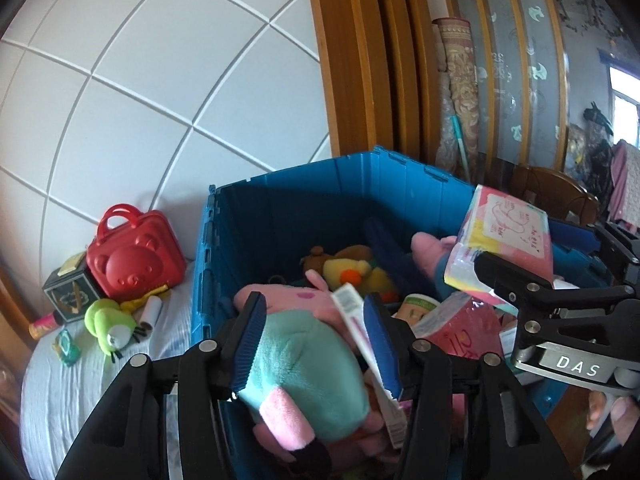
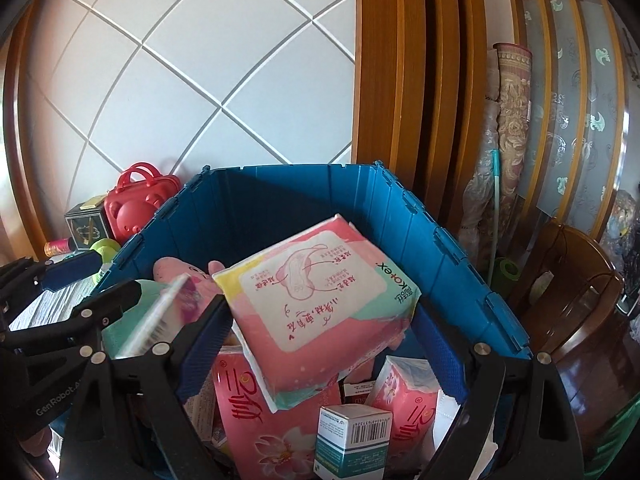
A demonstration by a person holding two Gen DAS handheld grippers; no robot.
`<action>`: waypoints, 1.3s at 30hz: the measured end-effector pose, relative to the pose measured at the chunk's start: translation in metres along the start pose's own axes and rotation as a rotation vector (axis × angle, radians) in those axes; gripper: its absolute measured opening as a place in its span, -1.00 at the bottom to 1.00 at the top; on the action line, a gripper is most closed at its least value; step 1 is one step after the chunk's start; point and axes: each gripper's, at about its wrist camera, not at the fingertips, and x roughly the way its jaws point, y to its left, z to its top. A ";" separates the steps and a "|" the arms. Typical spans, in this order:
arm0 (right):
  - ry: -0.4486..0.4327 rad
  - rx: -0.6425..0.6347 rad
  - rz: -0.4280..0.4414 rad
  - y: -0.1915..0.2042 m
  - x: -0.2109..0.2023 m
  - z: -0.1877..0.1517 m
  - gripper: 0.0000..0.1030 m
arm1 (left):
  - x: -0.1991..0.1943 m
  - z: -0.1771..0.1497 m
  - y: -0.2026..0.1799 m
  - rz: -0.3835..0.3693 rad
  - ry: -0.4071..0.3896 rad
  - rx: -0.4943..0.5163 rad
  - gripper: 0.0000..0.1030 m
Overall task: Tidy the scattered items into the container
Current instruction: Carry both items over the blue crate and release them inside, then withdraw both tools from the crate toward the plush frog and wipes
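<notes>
Both grippers are over the blue crate (image 1: pixel 304 200), pointing down into it.

L gripper (image 1: pixel 316 344): jaws partly open. No earlier view to compare. A thin flat box (image 1: pixel 360 332) sits btwn the pads, leaning against the right-hand pad; can't tell if the pads actually press it. Directly under/ahead of the jaws lies a pink plush w/ teal dress (image 1: pixel 304 376), inside the crate. Further ahead in the crate: a yellow plush (image 1: pixel 352 274) and a pink tissue pack (image 1: pixel 460 328).

R gripper (image 2: pixel 324 344): jaws wide, clamped on a pink pad pack (image 2: pixel 320 300), which is tilted and held above the crate contents. Below its fingertips: pink packs (image 2: pixel 256 420) and a small barcoded box (image 2: pixel 352 436).

Still outside, to the left of the L gripper on the white bedcover (image 1: pixel 60 380): red bear case (image 1: pixel 132 256), dark box (image 1: pixel 70 294), green plush (image 1: pixel 108 326), small white roll (image 1: pixel 150 312).
</notes>
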 end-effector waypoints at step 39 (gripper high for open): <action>-0.067 -0.027 0.029 0.181 -0.068 -0.008 1.00 | -0.092 -0.095 0.187 0.053 -0.014 -0.130 0.67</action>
